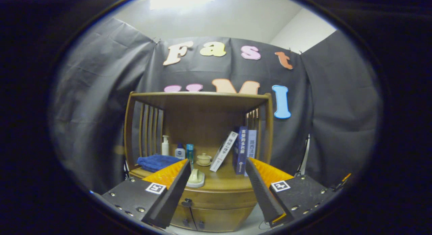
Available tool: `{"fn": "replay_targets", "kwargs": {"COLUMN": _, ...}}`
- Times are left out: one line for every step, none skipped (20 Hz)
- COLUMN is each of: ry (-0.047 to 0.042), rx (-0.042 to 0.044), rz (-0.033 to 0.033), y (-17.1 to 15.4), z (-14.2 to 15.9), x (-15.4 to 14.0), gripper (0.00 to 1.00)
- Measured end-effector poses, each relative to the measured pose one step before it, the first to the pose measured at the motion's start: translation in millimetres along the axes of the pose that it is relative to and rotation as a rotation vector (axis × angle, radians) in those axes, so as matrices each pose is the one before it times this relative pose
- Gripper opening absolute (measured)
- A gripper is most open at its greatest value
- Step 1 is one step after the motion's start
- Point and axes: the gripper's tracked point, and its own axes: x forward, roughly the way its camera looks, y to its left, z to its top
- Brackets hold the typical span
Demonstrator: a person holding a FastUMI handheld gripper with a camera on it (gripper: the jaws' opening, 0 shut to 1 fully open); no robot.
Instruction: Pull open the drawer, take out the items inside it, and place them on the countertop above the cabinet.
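A wooden cabinet (pixel 216 198) stands ahead of me against the booth wall, with an open shelf unit on top. Its drawer (pixel 219 197) is closed, with a dark handle (pixel 186 203) on its front just right of my left finger. The countertop (pixel 222 181) above it shows bare wood between the fingers. My gripper (pixel 218 166) is open, its fingers spread wide, still apart from the cabinet and holding nothing. What is inside the drawer is hidden.
On the countertop lie a folded blue towel (pixel 156 162), a white pump bottle (pixel 165 145), two small bottles (pixel 185 152), a small lidded cup (pixel 204 159), a pale green object (pixel 196 178) and leaning books (pixel 236 150). Lower cabinet doors (pixel 202 219) sit beneath the drawer.
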Motion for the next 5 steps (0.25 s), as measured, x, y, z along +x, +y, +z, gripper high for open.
{"fn": "replay_targets", "kwargs": {"ry": -0.00485, "rx": 0.00628, "rz": -0.00809, "y": -8.19, "z": 3.19, "x": -5.77, "gripper": 0.97}}
{"fn": "replay_targets", "kwargs": {"ry": -0.00146, "rx": 0.00353, "rz": -0.00973, "y": -9.48, "z": 2.23, "x": -5.62, "gripper": 0.97}}
{"fn": "replay_targets", "kwargs": {"ry": 0.00072, "rx": 0.00043, "rz": -0.00789, "y": -7.86, "z": 1.12, "x": -4.69, "gripper": 0.97}}
{"fn": "replay_targets", "kwargs": {"ry": -0.00262, "rx": -0.00205, "rz": -0.00732, "y": -6.97, "z": 0.94, "x": -4.23, "gripper": 0.97}}
{"fn": "replay_targets", "kwargs": {"ry": -0.00179, "rx": -0.00036, "rz": -0.00466, "y": -5.11, "z": 1.15, "x": -4.82, "gripper": 0.97}}
